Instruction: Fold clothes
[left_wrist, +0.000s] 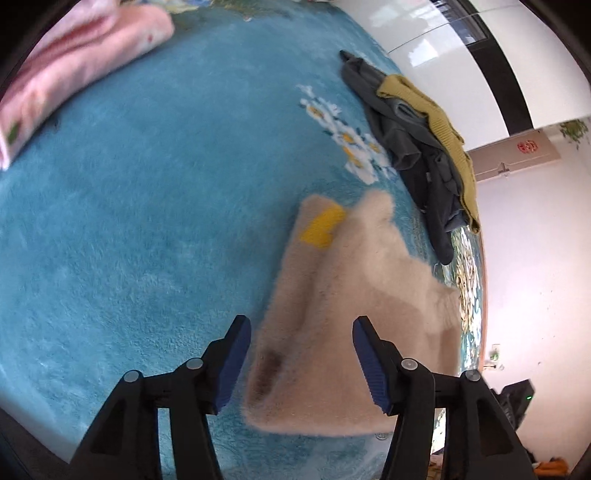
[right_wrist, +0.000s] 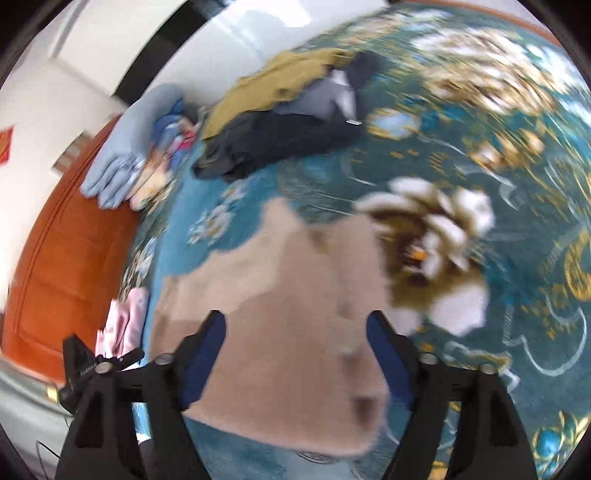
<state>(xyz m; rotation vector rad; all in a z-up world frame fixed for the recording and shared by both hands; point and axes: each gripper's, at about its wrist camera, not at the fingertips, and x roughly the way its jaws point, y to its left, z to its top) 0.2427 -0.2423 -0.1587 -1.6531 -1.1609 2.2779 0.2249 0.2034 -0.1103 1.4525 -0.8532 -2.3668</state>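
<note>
A fuzzy beige garment (left_wrist: 340, 317) with a yellow patch (left_wrist: 322, 226) lies partly folded on the blue carpet (left_wrist: 147, 206). My left gripper (left_wrist: 301, 350) hovers open over its near end, blue pads wide apart, nothing between them. In the right wrist view the same beige garment (right_wrist: 291, 317) lies below my right gripper (right_wrist: 295, 350), which is also open and holds nothing. This view is blurred. A heap of dark grey and mustard clothes (left_wrist: 424, 147) lies beyond the beige garment, and shows as the dark and mustard heap (right_wrist: 284, 122) in the right wrist view.
A folded pink garment (left_wrist: 74, 70) rests at the far left of the carpet. Light blue and coloured folded items (right_wrist: 136, 155) sit at the carpet's edge by an orange wooden panel (right_wrist: 70, 269). A pink cloth (right_wrist: 125, 325) lies near the left gripper's body (right_wrist: 85, 365). White wall stands behind.
</note>
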